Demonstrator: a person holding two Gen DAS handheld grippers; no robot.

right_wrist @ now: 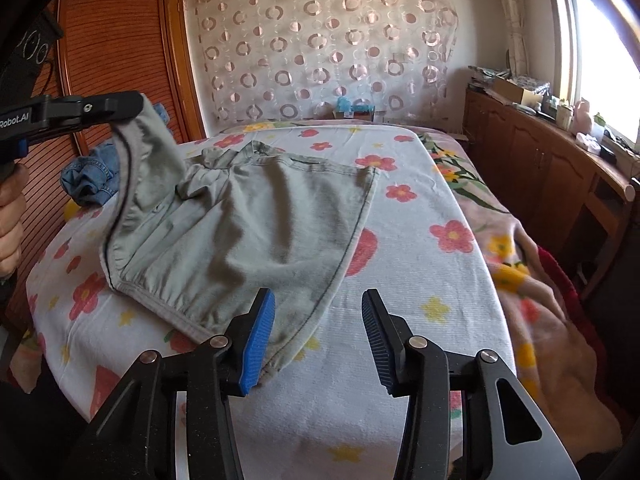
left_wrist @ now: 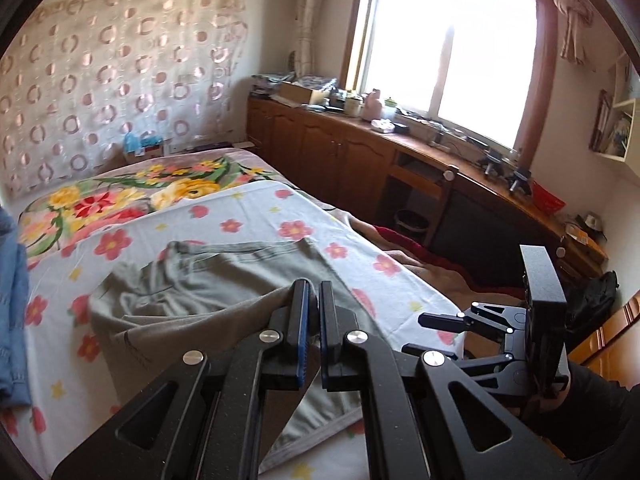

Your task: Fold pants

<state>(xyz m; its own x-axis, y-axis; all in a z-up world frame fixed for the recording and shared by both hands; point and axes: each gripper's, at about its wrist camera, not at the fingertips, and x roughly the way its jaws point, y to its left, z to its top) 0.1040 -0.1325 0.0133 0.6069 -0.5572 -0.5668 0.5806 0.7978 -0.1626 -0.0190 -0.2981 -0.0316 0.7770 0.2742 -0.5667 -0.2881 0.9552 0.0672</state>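
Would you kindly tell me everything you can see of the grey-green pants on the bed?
The grey-green pants look like soft, faintly denim-like cloth with dark stitched seams, a pocket line and a gathered elastic hem. They lie partly folded and rumpled on the flowered sheet. One edge is lifted off the bed, pinched in the shut jaws of the left gripper. The right gripper hovers with jaws apart above the near corner, holding nothing. A blue denim garment lies just behind the pants.

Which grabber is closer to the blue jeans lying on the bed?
Left. The left gripper holds the grey pants up right beside the blue jeans; the right gripper hovers open, farther away.
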